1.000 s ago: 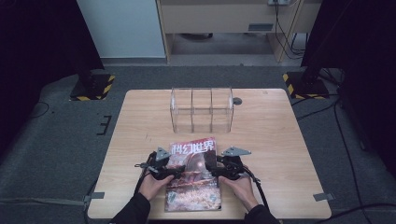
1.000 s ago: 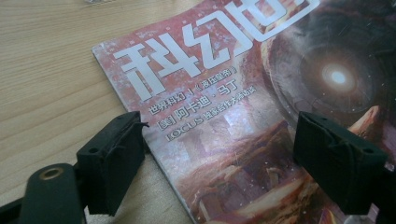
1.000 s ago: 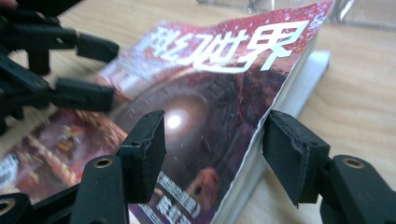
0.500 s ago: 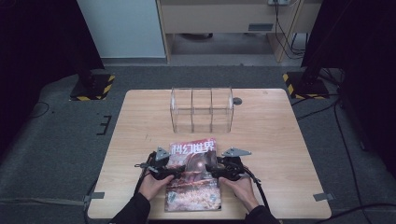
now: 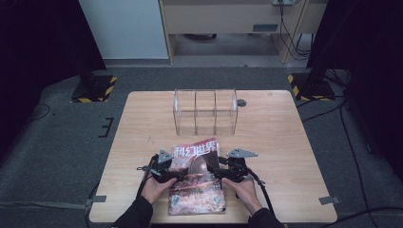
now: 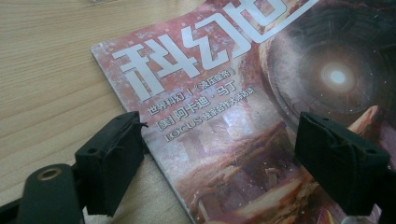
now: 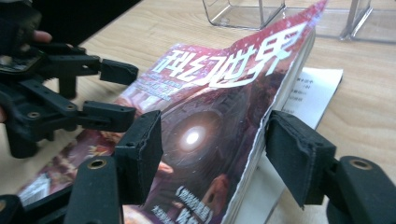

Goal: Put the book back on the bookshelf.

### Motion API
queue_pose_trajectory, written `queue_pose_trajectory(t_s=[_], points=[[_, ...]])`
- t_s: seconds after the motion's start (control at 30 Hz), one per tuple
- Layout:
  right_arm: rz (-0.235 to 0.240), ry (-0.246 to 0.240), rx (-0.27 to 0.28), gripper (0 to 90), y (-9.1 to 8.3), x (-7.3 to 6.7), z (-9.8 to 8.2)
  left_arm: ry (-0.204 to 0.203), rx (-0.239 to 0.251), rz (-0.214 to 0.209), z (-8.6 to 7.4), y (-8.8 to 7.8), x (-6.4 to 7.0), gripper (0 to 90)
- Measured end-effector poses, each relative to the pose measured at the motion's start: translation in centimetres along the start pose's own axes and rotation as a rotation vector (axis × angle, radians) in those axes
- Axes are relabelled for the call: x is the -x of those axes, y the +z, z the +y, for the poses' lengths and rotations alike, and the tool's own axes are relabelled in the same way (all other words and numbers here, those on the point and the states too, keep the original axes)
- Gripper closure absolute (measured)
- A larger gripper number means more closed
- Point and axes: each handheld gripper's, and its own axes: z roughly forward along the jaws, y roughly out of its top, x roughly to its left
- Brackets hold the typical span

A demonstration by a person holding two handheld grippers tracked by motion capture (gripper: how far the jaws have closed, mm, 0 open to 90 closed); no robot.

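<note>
Nothing has visibly shifted since the earlier high view: both hands and the magazine (image 5: 197, 178) occupy the same positions, while the right gripper's (image 7: 212, 154) jaws have just been opening. These jaws stand spread, straddling the raised fore-edge of the magazine cover and upper pages; one pad lies over the cover and the other outside the page edges, with a gap showing on the outer side. A white inner page (image 7: 310, 93) lies exposed flat beneath the lifted edge. The left gripper (image 6: 219, 158) is also spread, one jaw at the spine-side edge over bare wood and the other above the cover, neither pad pressing. The magazine lies near the front edge of the table (image 5: 285, 137), between both hands. A clear acrylic organizer (image 5: 205, 111) stands well apart beyond it, leaving open tabletop to both sides.
</note>
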Motion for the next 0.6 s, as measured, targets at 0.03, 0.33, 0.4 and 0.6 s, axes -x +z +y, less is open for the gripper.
queue_pose_trajectory(t_s=[0.03,0.33,0.4,0.6], points=[[-0.008,-0.004,-0.007,34.7,0.2,0.0,0.0,0.0,0.0,0.0,0.0,0.0,0.0,14.8],[0.034,0.036,-0.052,36.0,-0.2,0.2,-0.6,-0.003,0.001,-0.002,0.0,0.0,0.0,15.0],[0.034,0.037,-0.065,36.1,-0.3,0.1,-0.7,-0.004,0.002,-0.001,0.0,0.0,0.0,14.8],[0.058,0.021,-0.127,36.9,0.3,-0.4,-1.3,-0.005,0.003,-0.004,0.0,0.0,0.0,14.9]])
